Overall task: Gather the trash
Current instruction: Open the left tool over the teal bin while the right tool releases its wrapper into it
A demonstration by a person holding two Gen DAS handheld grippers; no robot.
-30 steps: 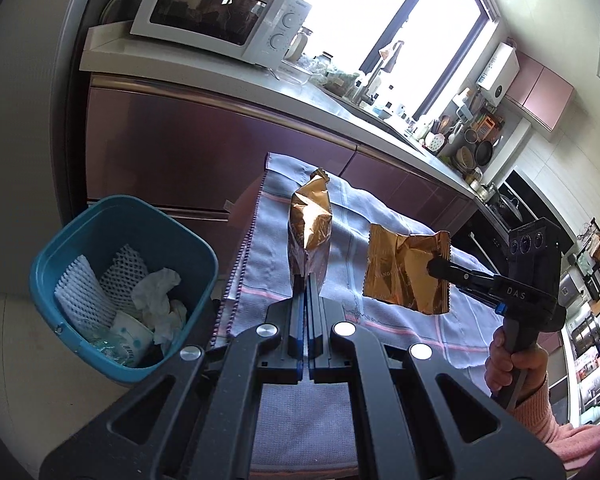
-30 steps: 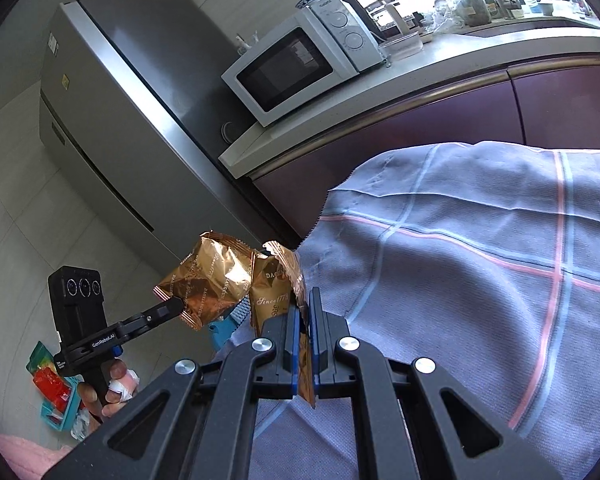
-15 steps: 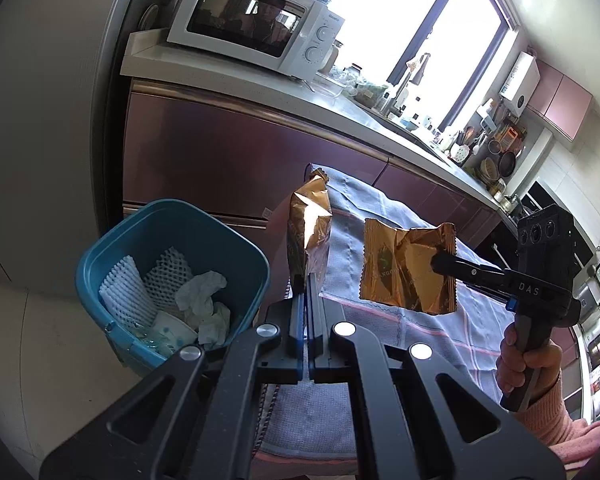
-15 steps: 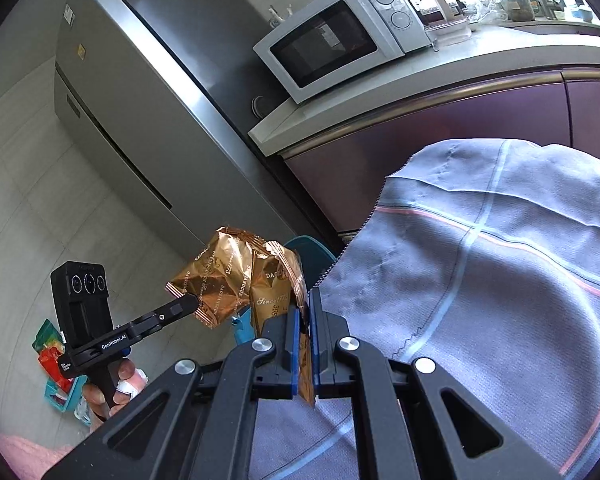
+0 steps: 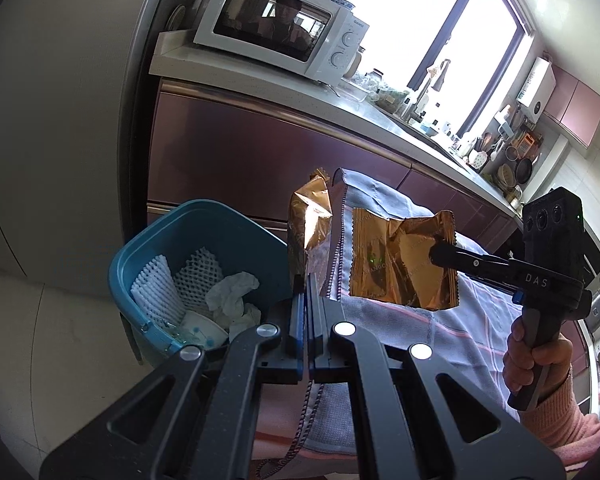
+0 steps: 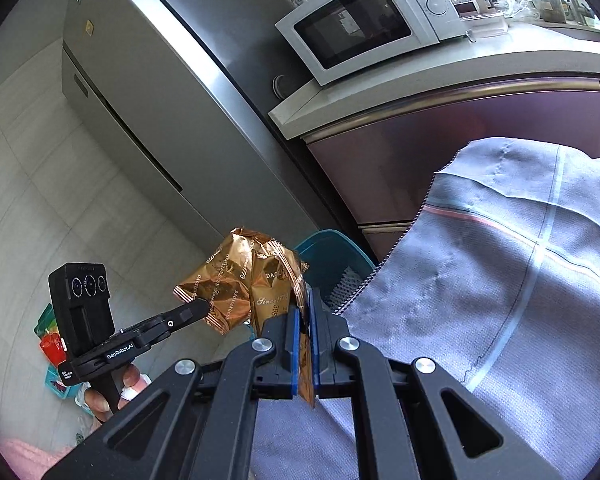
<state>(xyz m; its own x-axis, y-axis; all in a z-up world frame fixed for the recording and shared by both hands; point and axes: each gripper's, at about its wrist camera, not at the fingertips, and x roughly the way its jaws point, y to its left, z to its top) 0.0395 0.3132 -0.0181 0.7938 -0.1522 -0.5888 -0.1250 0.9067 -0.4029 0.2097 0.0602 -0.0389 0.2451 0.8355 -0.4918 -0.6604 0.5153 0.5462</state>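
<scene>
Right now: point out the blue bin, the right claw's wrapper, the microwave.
blue bin [image 5: 204, 216], left wrist view, far rim.
right claw's wrapper [image 5: 396, 264], left wrist view, gold face.
microwave [image 6: 352, 36], right wrist view, door glass.

Black tongs [image 5: 306, 292], blue pads, pink sleeve [image 5: 568, 424]

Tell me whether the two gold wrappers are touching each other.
Apart. In the left wrist view, tablecloth shows between the upright wrapper in the left tool and the flat wrapper in the right tool.

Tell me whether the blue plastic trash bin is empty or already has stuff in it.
Partly filled: the blue plastic trash bin holds white foam netting, crumpled tissue and a paper cup.
</scene>
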